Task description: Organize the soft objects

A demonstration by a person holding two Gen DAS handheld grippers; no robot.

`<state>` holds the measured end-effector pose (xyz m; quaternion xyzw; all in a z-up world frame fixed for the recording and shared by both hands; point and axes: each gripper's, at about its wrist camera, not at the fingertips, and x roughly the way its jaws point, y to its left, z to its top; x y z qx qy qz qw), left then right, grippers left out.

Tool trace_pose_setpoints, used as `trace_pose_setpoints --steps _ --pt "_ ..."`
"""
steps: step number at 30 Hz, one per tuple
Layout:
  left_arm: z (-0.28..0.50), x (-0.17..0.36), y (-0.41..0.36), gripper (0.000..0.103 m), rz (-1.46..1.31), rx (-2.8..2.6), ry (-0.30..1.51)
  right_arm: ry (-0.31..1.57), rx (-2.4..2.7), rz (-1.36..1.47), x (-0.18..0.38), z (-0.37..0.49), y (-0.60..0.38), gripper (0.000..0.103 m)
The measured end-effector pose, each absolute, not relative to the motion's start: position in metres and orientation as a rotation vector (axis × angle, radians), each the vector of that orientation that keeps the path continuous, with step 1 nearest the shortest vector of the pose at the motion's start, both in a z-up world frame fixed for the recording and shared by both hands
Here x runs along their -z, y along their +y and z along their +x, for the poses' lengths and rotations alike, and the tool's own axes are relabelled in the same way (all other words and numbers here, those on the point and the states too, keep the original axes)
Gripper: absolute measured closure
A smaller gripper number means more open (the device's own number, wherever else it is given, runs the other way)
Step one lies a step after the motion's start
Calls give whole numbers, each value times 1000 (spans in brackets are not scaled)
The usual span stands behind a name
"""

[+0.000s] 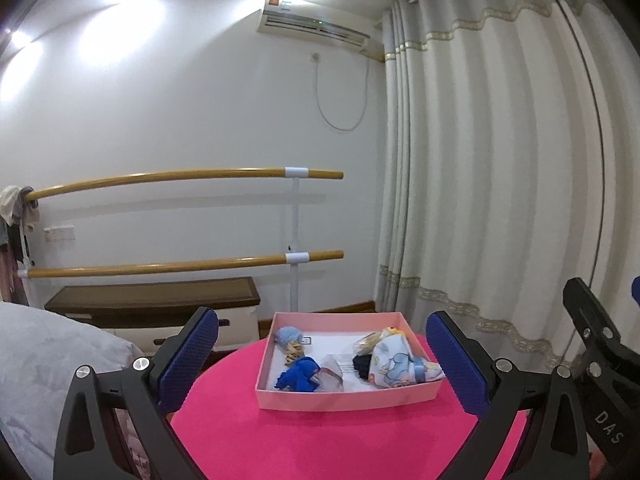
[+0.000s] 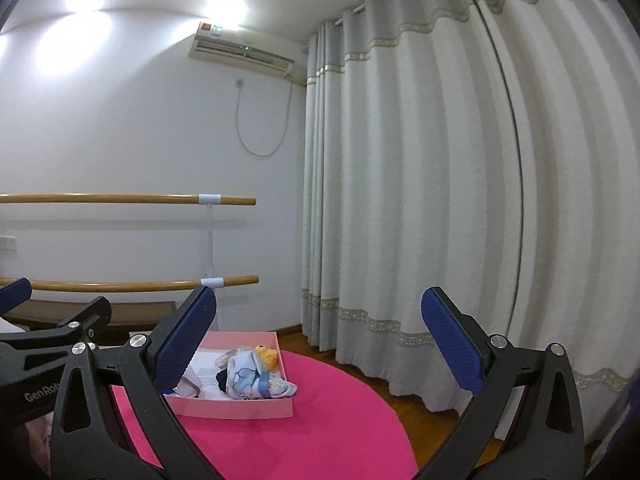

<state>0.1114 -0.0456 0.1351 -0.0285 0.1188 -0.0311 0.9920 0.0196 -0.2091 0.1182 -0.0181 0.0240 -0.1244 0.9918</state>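
Both the left gripper (image 1: 322, 354) and right gripper (image 2: 319, 334) stand wide and empty above the pink table (image 1: 320, 440); the pink box (image 1: 344, 398) of soft things sits near its far edge.

Open pink tabletop (image 1: 320, 444) before box (image 1: 344, 398)

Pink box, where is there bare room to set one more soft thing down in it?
Inside the pink box, bare floor shows along the far wall, between the light blue ball and the patterned cloth bundle. The near side is crowded by the blue cloth. The pink mat in front is bare.
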Motion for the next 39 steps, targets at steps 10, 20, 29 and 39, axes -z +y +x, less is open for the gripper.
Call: trace_pose_setpoints --steps 10,20,29,39 --pt "98 -143 -45 0 -61 65 250 73 261 -20 -120 12 -213 0" --pt "93 -150 -43 0 -90 95 288 73 282 -24 -125 5 -215 0" --pt "95 -152 -44 0 -84 101 304 89 288 -18 -124 10 -219 0" --pt "96 -156 -42 0 -76 99 301 102 271 -7 -125 15 -224 0"
